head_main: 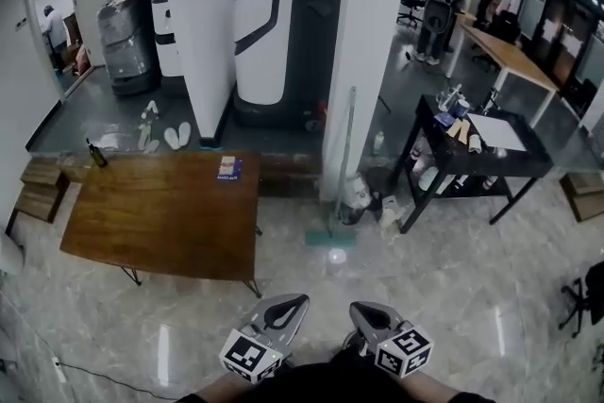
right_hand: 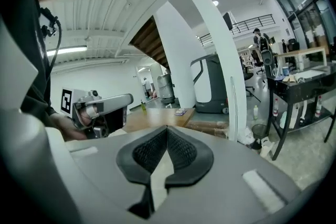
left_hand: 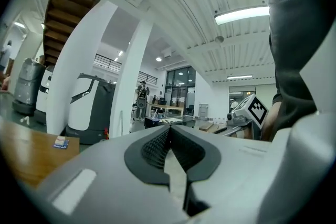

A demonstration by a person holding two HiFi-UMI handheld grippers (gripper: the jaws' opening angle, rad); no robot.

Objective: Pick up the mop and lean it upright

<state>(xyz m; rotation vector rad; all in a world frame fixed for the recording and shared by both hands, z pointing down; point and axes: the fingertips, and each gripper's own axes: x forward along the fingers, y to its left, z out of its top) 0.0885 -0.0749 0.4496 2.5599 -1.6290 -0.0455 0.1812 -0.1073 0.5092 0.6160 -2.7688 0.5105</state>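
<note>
At the bottom centre of the head view, the left gripper (head_main: 298, 300) and the right gripper (head_main: 360, 307) sit side by side. Each gripper's own view shows its ribbed black jaws pressed together with nothing between them.

Ahead lies glossy pale marble floor (head_main: 425, 297), with a brown wooden table (head_main: 160, 212) at mid-left.

Beyond that, at frame centre, the long-handled mop with a teal head (head_main: 330, 239) already stands nearly upright. Its head is on the floor and its pale handle runs up along the tall white pillar (head_main: 368, 61).

It probably needs only a check or a firmer lean. To do that well, open the jaws before reaching it, grasp the handle mid-shaft, and keep the head planted. Stay clear of the pale bags and bottles (head_main: 359, 195) by the pillar's base and the black metal trolley (head_main: 528, 167) to the right.
</note>
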